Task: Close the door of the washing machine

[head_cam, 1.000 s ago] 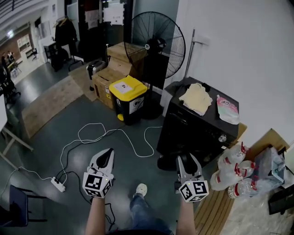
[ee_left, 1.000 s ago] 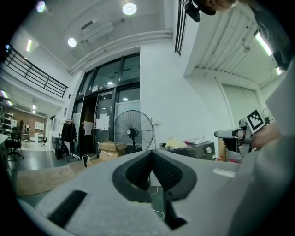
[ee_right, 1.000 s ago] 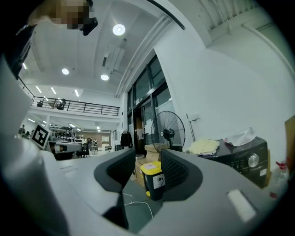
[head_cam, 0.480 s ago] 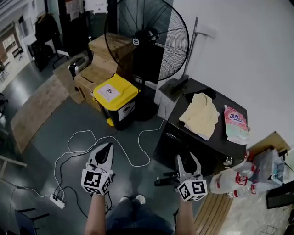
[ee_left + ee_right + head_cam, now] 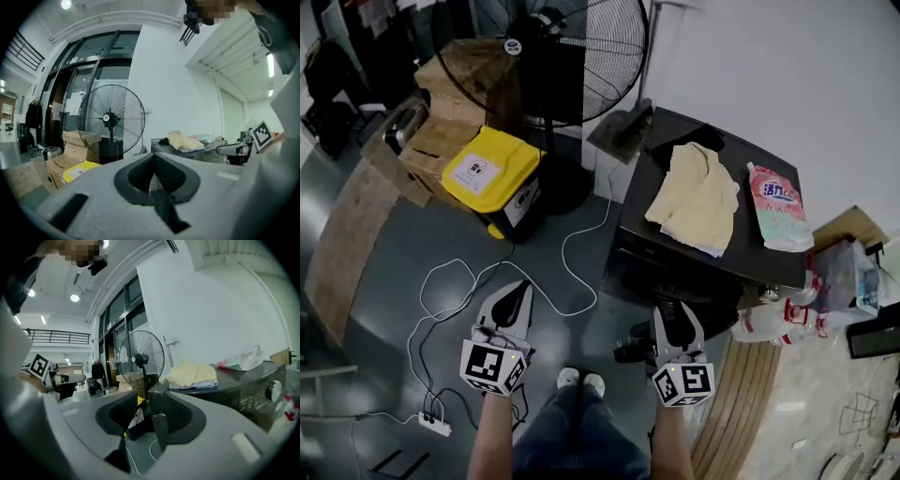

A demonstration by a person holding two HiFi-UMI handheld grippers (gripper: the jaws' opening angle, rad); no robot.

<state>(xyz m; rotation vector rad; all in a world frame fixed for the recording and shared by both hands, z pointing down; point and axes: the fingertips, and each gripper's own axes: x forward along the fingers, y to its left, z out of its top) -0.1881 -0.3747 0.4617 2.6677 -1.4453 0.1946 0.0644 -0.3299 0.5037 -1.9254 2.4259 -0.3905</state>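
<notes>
Hovering right gripper [image 5: 675,313], jaws apart, near washing machine [image 5: 757,257] edge.

The washing machine [image 5: 750,253] front is all dark shadow from the head view, so no telling how its door sits. The fan [image 5: 546,56] gets chopped by the top edge. Print on the pink pouch [image 5: 776,208] is too small to read.

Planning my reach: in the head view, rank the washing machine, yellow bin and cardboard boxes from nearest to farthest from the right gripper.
1. Washing machine, just ahead of the right gripper.
2. Yellow bin, ahead to the left.
3. Cardboard boxes, behind the bin.
</notes>
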